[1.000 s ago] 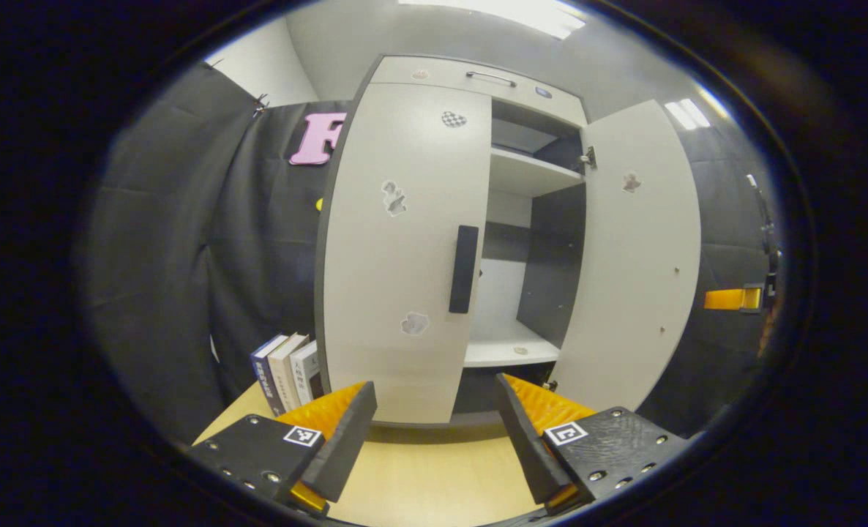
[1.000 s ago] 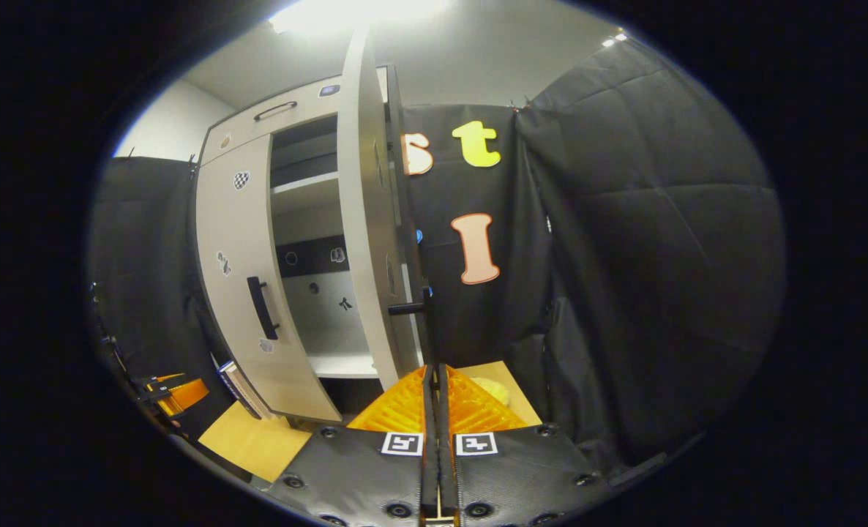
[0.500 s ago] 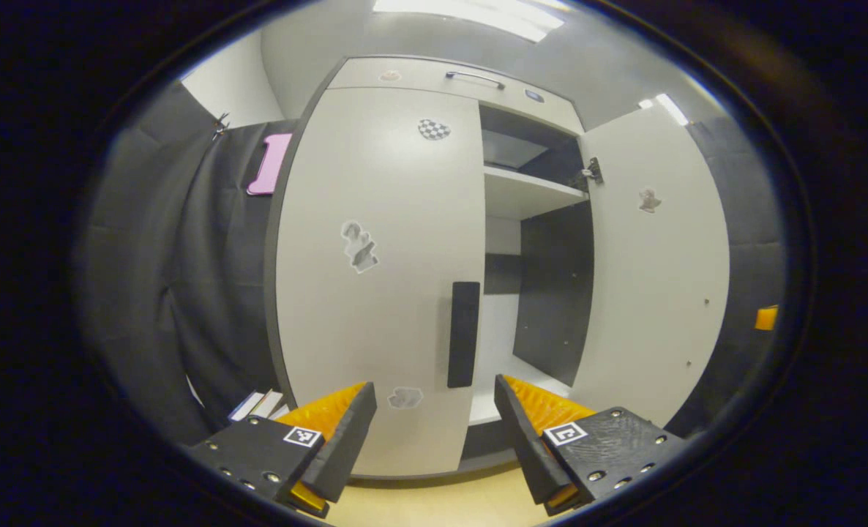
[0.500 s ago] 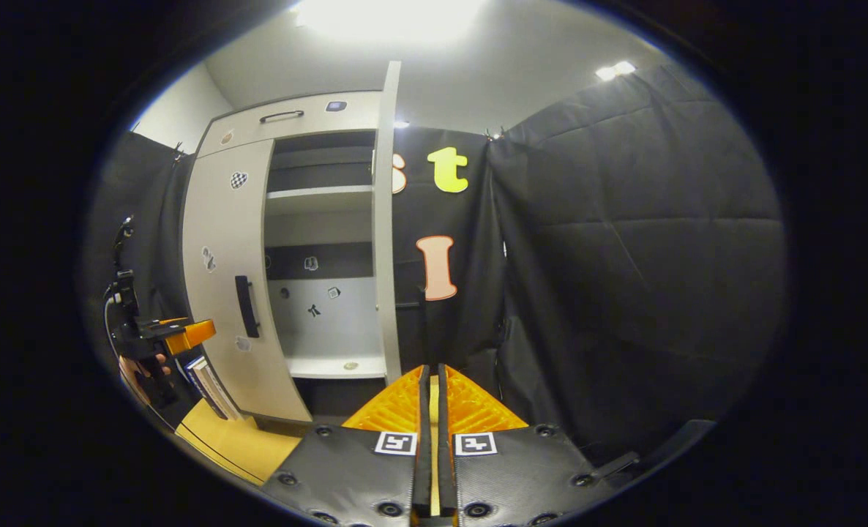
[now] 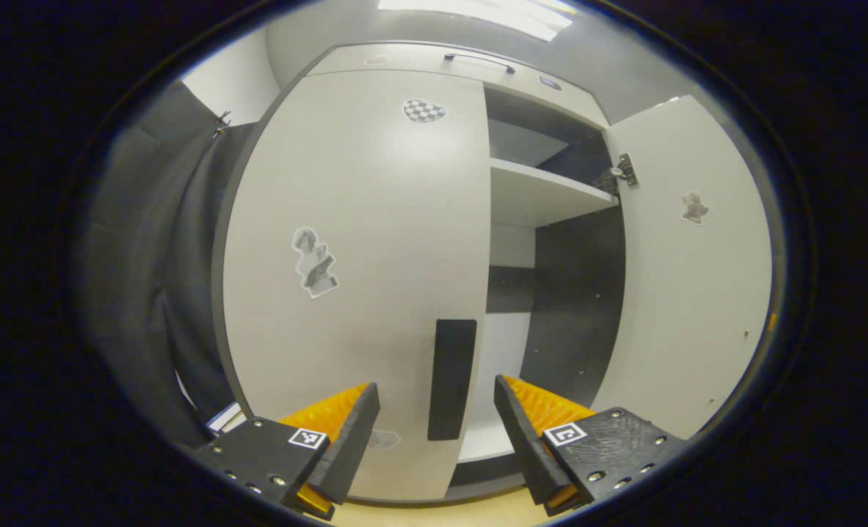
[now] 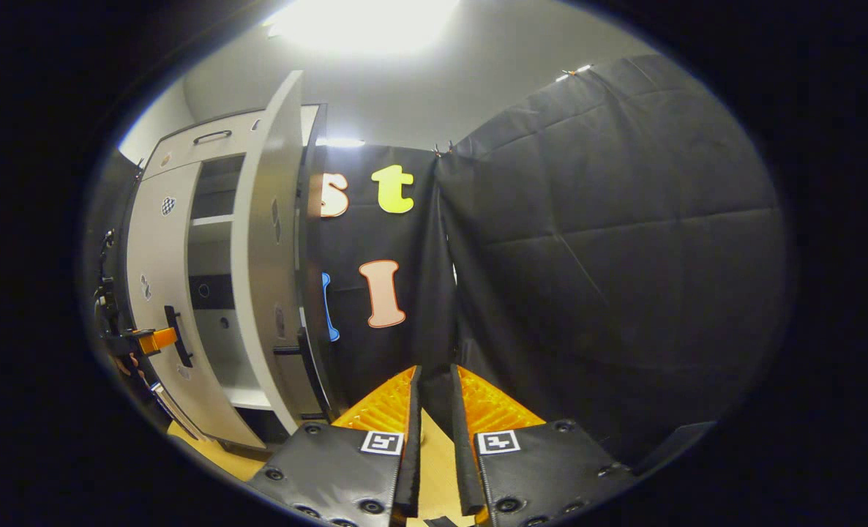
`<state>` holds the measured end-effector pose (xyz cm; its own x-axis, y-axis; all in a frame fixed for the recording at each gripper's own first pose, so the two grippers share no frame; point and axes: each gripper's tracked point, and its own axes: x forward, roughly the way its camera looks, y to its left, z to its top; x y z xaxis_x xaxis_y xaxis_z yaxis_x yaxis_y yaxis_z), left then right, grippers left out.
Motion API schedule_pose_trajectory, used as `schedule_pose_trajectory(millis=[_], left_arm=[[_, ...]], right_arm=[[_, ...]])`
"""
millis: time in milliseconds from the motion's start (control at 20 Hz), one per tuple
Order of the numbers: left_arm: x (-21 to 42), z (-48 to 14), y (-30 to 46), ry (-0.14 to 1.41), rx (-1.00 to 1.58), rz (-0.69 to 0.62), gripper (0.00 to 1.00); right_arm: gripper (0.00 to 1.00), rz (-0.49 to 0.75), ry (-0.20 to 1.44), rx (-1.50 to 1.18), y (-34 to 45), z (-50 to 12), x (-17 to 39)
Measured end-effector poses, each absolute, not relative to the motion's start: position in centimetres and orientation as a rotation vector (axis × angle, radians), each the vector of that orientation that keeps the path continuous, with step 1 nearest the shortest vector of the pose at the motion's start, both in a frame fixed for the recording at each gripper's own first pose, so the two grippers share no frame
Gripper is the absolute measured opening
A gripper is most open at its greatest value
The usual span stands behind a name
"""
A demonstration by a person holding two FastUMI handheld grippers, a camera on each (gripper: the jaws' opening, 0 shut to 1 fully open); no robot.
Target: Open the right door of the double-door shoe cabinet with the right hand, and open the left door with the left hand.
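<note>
Black quilted cloth (image 6: 624, 241) walls the booth around a pale double-door shoe cabinet (image 5: 544, 197) on a light wooden surface (image 6: 200, 450). Its left door (image 5: 361, 241) is closed, the left gripper (image 5: 434, 432) spread wide before its black handle (image 5: 451, 377). The right door (image 5: 690, 293) stands open. The right gripper (image 6: 434, 446) is slightly parted, empty.

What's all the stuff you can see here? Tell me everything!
Pale grey double-door shoe cabinet: one, grey with dark edges, on the table.
Left door: one, pale grey, closed.
Black bar handle: one, black, left door's right edge.
Right door: one, pale grey, swung open.
Inside shelf: one, pale, upper cabinet.
Stickers: several, greyish, on both doors.
Wooden table: one, tan, underneath.
Black cloth wall: black, around the booth.
Left claw: one, open, facing the handle.
Right claw: one, slightly open, empty.
</note>
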<state>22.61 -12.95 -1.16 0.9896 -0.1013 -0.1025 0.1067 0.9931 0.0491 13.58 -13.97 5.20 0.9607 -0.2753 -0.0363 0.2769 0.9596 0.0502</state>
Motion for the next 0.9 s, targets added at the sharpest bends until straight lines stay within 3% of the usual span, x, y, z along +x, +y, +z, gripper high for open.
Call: schedule_pose_trajectory(millis=[100, 150, 250, 300, 350, 450, 600, 650, 700, 800, 900], left_arm=[[24.0, -1.6, -13.4, 0.106, 0.074, -0.078, 0.93], [24.5, -1.9, -13.7, 0.108, 0.078, -0.063, 0.93], [25.4, -2.5, -14.0, 0.120, 0.070, -0.052, 0.93], [25.7, -2.6, -13.7, 0.118, 0.061, -0.020, 0.81], [26.2, -2.6, -13.8, 0.118, 0.048, -0.011, 0.70], [26.7, -2.5, -13.9, 0.120, 0.033, -0.002, 0.63], [26.7, -1.7, -13.9, 0.083, 0.028, 0.043, 0.39], [26.6, -1.5, -14.0, 0.078, 0.040, 0.060, 0.39], [26.5, -1.7, -13.9, 0.080, 0.066, 0.081, 0.29], [26.5, -1.8, -14.0, 0.077, 0.127, 0.119, 0.28], [26.6, -2.1, -13.9, 0.076, 0.128, 0.134, 0.21]], right_arm=[[0.29, -0.282, 0.036, 0.056, -15.1, 4.7, 15.1], [0.29, -0.282, 0.037, 0.050, -15.8, 4.4, 15.9], [0.39, -0.281, 0.047, 0.038, -16.9, 3.7, 17.4], [0.55, -0.271, 0.051, 0.039, -17.2, 3.4, 18.2], [0.56, -0.266, 0.054, 0.044, -17.7, 3.0, 19.1], [0.72, -0.247, 0.060, 0.055, -18.3, 2.5, 20.6], [0.93, -0.228, 0.085, 0.061, -19.3, 1.1, 22.5], [0.98, -0.216, 0.091, 0.067, -19.6, 0.9, 23.3], [0.98, -0.201, 0.094, 0.074, -19.8, 0.7, 23.9], [0.98, -0.170, 0.101, 0.087, -20.0, 0.2, 25.1], [0.98, -0.140, 0.104, 0.091, -20.1, -0.1, 26.3]])
